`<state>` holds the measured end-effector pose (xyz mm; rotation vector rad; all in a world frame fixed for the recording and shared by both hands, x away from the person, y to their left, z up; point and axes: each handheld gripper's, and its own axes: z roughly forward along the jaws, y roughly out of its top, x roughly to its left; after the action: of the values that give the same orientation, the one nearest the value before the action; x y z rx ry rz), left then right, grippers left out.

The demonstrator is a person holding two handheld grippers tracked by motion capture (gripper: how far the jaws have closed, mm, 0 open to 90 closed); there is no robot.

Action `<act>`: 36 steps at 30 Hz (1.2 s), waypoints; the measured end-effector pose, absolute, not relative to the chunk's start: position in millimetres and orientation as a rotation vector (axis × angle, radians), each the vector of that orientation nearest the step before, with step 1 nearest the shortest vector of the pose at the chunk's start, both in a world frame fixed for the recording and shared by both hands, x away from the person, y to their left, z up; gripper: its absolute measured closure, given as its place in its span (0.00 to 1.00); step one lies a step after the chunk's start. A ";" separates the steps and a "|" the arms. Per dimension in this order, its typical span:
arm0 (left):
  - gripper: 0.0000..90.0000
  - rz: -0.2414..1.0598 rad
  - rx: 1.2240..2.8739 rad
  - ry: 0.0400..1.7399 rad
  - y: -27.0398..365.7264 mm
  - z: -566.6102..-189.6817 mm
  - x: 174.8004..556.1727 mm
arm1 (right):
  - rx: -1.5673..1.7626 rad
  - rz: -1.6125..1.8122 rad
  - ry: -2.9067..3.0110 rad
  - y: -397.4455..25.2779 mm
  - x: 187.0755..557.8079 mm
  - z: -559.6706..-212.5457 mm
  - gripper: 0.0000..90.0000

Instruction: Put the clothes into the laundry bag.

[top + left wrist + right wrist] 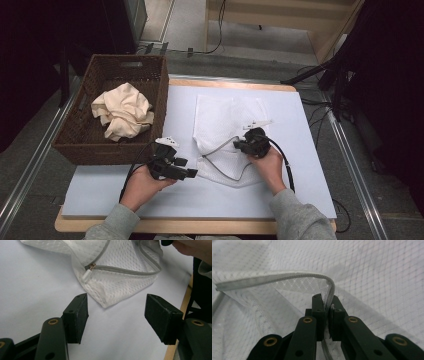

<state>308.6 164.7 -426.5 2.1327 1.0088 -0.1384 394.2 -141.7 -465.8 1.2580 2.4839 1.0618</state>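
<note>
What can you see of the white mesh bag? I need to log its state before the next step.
The white mesh bag lies flat on the pale table mat, right of the wicker basket. It looks like thin netted fabric with a grey zipper running round its near end; the zipper stands partly open, its white pull lying near one corner. The right gripper is shut on the zipper edge and lifts it slightly. The left gripper is open just short of the bag's corner, not touching.

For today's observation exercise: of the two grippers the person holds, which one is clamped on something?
The right gripper: its jaws are shut on the grey zipper edge of the white mesh bag. The left gripper is open, short of the bag's corner.
</note>
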 end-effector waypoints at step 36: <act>0.47 -0.198 2.102 1.001 176.2 -402.6 311.2 | 1.227 1.337 2.374 -165.4 360.7 -406.9 0.95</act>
<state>311.2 176.2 -402.6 2.1015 1.0014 -0.1984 360.7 -165.4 -406.9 1.2272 2.3736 1.3367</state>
